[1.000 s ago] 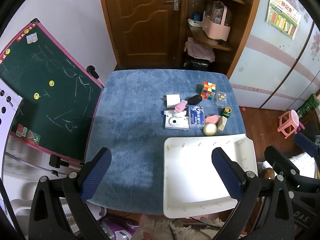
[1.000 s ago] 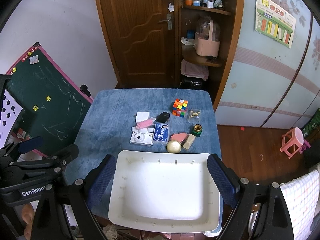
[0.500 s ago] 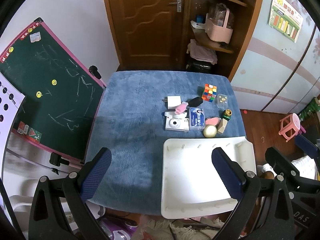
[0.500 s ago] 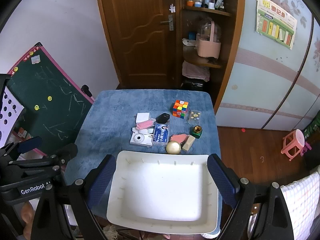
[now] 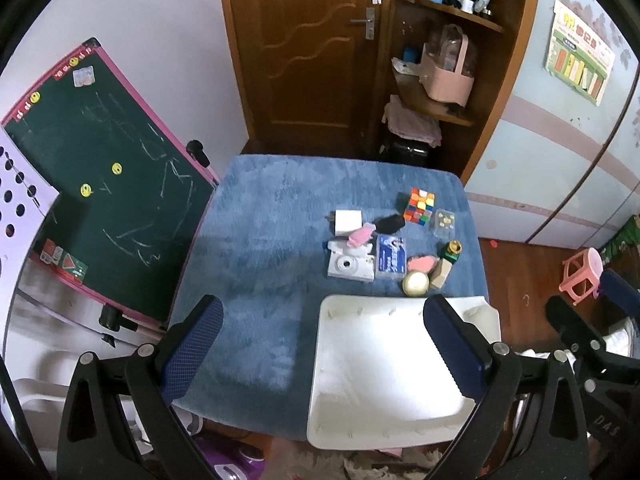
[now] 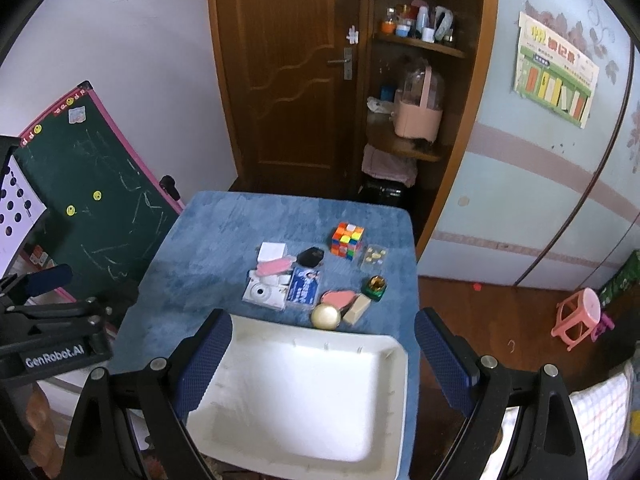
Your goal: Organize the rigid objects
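Observation:
A white tray (image 5: 400,432) (image 6: 304,444) lies empty at the near right of the blue-covered table (image 5: 256,240) (image 6: 224,232). Beyond it sits a cluster of small objects: a white toy camera (image 5: 351,267) (image 6: 264,294), a blue card box (image 5: 391,257) (image 6: 305,289), a Rubik's cube (image 5: 419,205) (image 6: 347,241), a cream ball (image 5: 416,283) (image 6: 326,316), a wooden block (image 5: 440,273) (image 6: 357,308) and a white box (image 5: 348,221) (image 6: 272,252). My left gripper (image 5: 320,344) and right gripper (image 6: 320,352) are both open and empty, held high above the table's near edge.
A green chalkboard (image 5: 104,184) (image 6: 92,208) leans at the table's left side. A wooden door (image 5: 304,52) and a shelf unit (image 5: 444,80) stand behind the table. A pink stool (image 5: 582,276) (image 6: 580,316) is on the floor to the right.
Both grippers have risen and drawn back a little, so the table and tray look smaller and lower. The objects have not moved.

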Tool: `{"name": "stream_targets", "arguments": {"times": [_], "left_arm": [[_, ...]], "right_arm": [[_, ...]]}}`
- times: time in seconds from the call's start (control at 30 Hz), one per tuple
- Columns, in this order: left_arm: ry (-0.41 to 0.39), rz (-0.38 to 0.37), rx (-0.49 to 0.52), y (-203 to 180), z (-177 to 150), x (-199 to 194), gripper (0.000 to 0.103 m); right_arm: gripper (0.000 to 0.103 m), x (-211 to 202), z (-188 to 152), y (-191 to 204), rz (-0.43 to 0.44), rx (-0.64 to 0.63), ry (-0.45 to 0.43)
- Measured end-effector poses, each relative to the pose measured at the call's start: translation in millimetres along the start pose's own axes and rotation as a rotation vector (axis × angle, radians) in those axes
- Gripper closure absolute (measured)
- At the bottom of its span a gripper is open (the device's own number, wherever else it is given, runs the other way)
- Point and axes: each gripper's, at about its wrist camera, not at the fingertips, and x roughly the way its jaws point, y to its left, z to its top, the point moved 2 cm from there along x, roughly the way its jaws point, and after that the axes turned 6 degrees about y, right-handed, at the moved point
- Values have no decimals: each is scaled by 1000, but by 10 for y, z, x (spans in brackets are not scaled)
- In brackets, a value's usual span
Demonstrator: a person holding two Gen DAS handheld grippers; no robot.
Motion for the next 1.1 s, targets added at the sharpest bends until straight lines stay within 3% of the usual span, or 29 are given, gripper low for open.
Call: {"name": "stream_targets", "arguments": {"times": [0.17, 0.47, 0.6, 0.83, 0.93, 1.1], "left_arm": [[-38, 41, 3, -6, 114, -69, 3], [-49, 36, 46, 38, 489, 89, 2], [-40, 22, 82, 50, 738, 342, 2], [19, 12, 246, -29, 1183, 1231, 2], [95, -1, 324, -66, 1334, 1787, 3], [218, -60, 522, -186, 1404, 2634, 3]], "right_arm": [[10, -44, 99, -156, 6, 5, -39], [10, 61, 360, -423, 21, 92, -60], [10, 178, 533, -483, -55, 107, -76], [10, 875, 737, -572, -137, 145, 34], [10, 1289, 726, -640, -111, 204, 111], [23, 1989, 595, -700, -49, 300, 273]]}}
